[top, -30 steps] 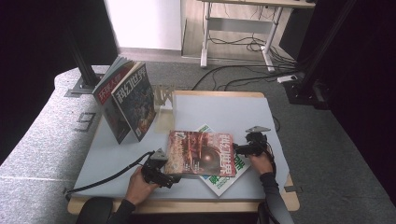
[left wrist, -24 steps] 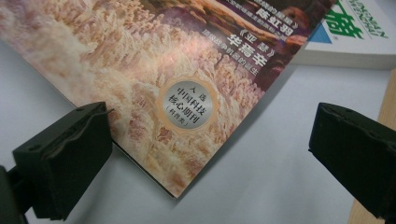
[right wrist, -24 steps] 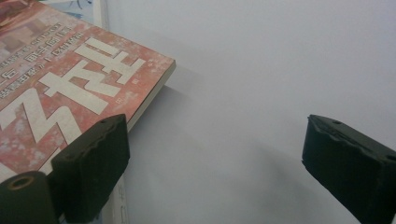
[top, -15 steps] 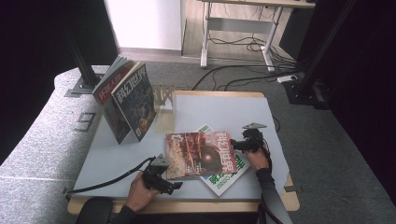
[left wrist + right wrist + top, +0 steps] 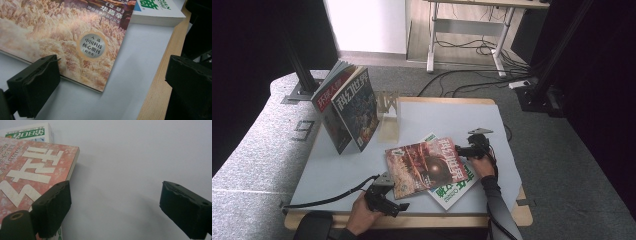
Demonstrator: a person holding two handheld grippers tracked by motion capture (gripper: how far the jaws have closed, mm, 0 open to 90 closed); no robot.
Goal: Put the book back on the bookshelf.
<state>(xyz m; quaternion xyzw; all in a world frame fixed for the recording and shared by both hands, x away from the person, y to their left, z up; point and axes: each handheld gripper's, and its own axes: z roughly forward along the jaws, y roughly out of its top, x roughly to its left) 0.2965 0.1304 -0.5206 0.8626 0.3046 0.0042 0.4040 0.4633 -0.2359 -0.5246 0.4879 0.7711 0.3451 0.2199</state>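
The pale blue worktop (image 5: 337, 165) carries everything here, with two magazines (image 5: 347, 112) standing propped upright at its far left, beside a clear stand (image 5: 388, 107).

Nearer the person, the red magazine (image 5: 424, 164) lies flat on top of a green-and-white book (image 5: 452, 189), skewed across it. Over the last second the red magazine has slid and turned a little toward the right, and the left hand-held gripper (image 5: 387, 200) has backed off from its near-left corner toward the worktop's front edge. My reading is that the magazine has just been set down or nudged into place and let go, so whatever comes next starts from a fresh grasp.

The left hand-held gripper is released, jaws wide apart and holding nothing; in the left gripper view the magazine's near corner (image 5: 100, 87) lies just ahead of the jaws, between their lines but not touched by either, with the wooden front edge (image 5: 160, 75) of the worktop off to the side.

The right hand-held gripper (image 5: 469, 150) is also released, jaws spread. In the right gripper view its near pad (image 5: 53, 207) sits right at the magazine's top edge (image 5: 72, 167), overlapping it in the picture; whether it touches I cannot tell. The other pad (image 5: 185, 207) stands over bare worktop.
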